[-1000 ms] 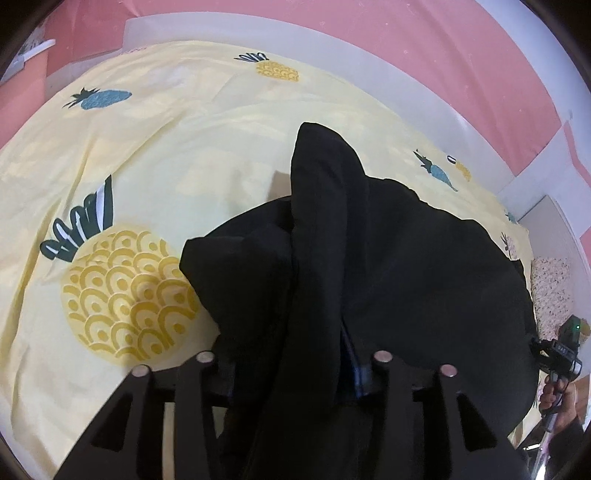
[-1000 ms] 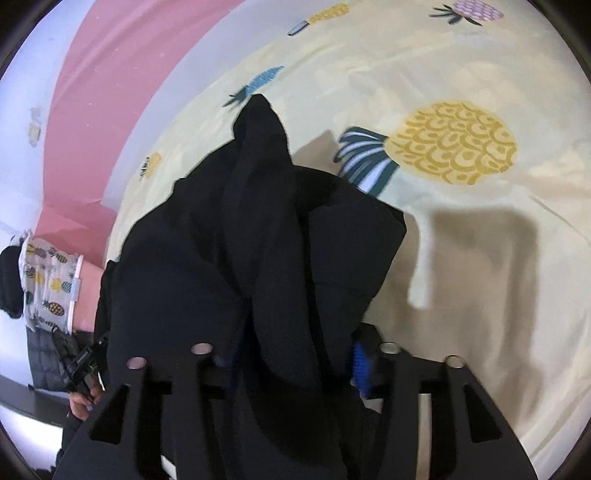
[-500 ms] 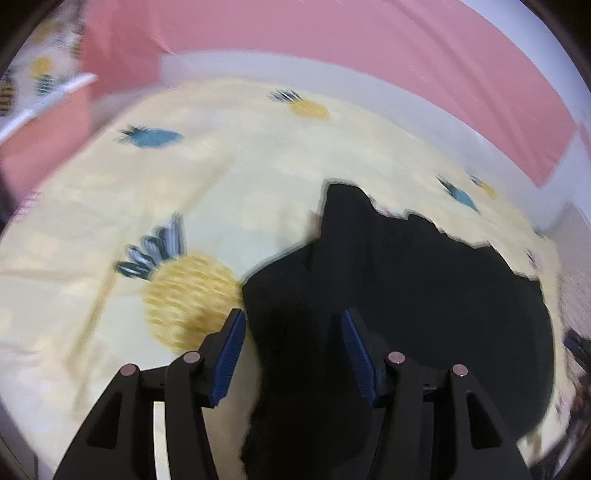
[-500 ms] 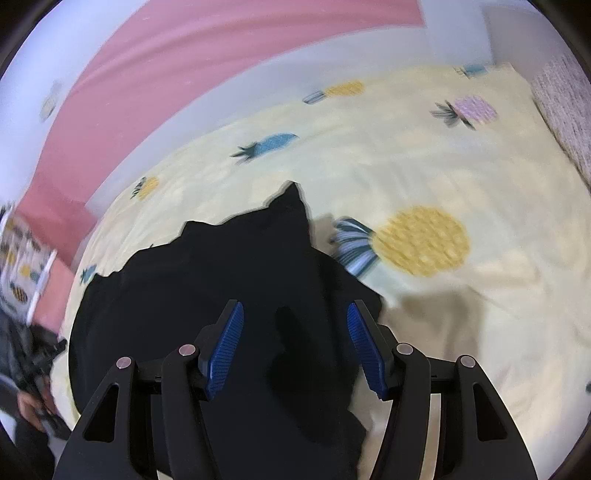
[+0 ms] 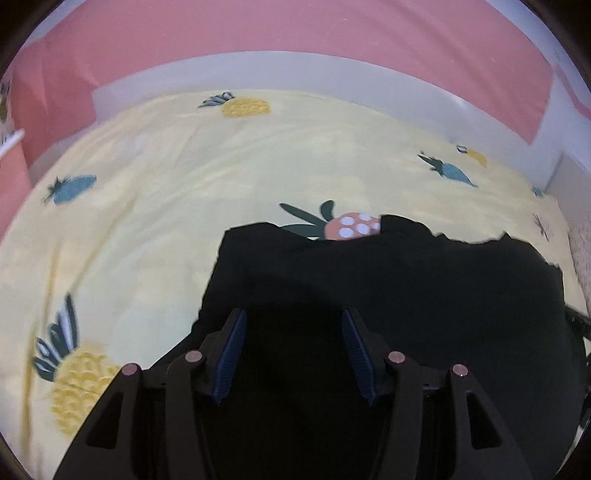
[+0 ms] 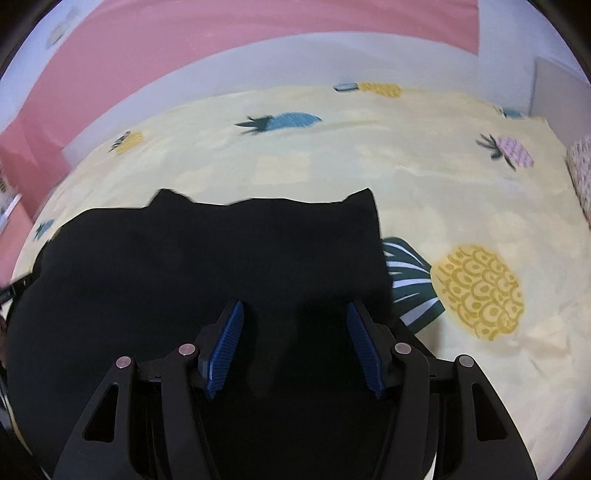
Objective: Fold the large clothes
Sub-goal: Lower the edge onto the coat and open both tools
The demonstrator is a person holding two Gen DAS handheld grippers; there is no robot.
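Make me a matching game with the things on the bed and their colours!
Things:
1. garment
2. bedsheet
3. gripper pads
4. wall stripe

Colours:
A. blue
B. pink
C. black
D. pale yellow with pineapples

Pairs: 1-C, 2-D, 3-A, 4-B

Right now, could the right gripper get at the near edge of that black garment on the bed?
Probably yes. The right gripper hangs open just above the black garment, which lies spread on the yellow bedsheet, and nothing sits between them.
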